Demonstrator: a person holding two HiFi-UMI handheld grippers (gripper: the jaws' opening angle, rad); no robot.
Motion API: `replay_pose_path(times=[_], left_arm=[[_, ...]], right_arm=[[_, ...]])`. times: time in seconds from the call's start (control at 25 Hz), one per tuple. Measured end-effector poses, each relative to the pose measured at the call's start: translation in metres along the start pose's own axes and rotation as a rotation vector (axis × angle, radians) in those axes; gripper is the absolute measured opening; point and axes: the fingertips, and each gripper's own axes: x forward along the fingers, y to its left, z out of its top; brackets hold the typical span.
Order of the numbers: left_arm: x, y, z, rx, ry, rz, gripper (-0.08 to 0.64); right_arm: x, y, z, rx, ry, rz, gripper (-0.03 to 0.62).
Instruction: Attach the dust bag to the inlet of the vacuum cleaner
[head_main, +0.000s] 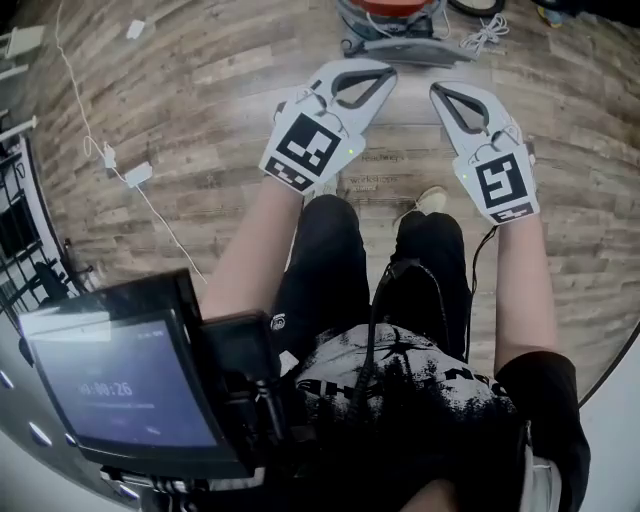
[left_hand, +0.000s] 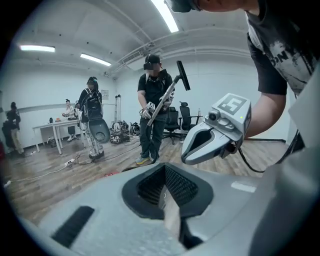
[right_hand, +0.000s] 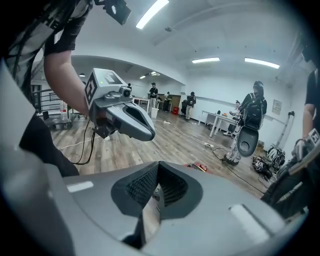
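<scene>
Fig. Both tools empty, vacuum cleaner on the far floor.
Head view: left tool and right tool side by side; vacuum cleaner beyond them. Left gripper view: jaws pressed together, pinching nothing. Right gripper view: the same.

Bare floor lies open just before the vacuum. A white cable lies right of the vacuum. Another cord trails well to its left.

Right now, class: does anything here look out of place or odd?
Nothing is spilled or broken. Oddly for this task, the left gripper and right gripper are both shut on nothing, well short of the vacuum cleaner; no dust bag shows.
</scene>
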Motion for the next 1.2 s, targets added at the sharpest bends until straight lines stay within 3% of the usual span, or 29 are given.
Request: replay_pose_path(times=[0.24, 0.4, 0.72, 1.0, 1.2], left_arm=[[-0.072, -0.031, 0.123, -0.045, -0.026, 0.014, 0.002], [-0.108, -0.047, 0.183, -0.032, -0.070, -0.019, 0.002], [-0.151, -0.038, 0.243, 0.035, -0.156, -0.033, 0.002], [-0.190, -0.025, 0.282, 0.035, -0.236, -0.022, 0.002], [-0.220, -0.027, 0.300, 0.035, -0.296, -0.015, 0.002]], right_arm=[[-0.095, -0.010, 0.109, 0.051, -0.042, -0.011, 0.005], [-0.137, -0.013, 0.169, 0.073, -0.077, -0.047, 0.005], [-0.162, -0.010, 0.228, 0.124, -0.137, -0.108, 0.005], [-0.163, 0.010, 0.289, 0.109, -0.253, -0.055, 0.005], [-0.176, 0.017, 0.325, 0.104, -0.350, -0.063, 0.005]])
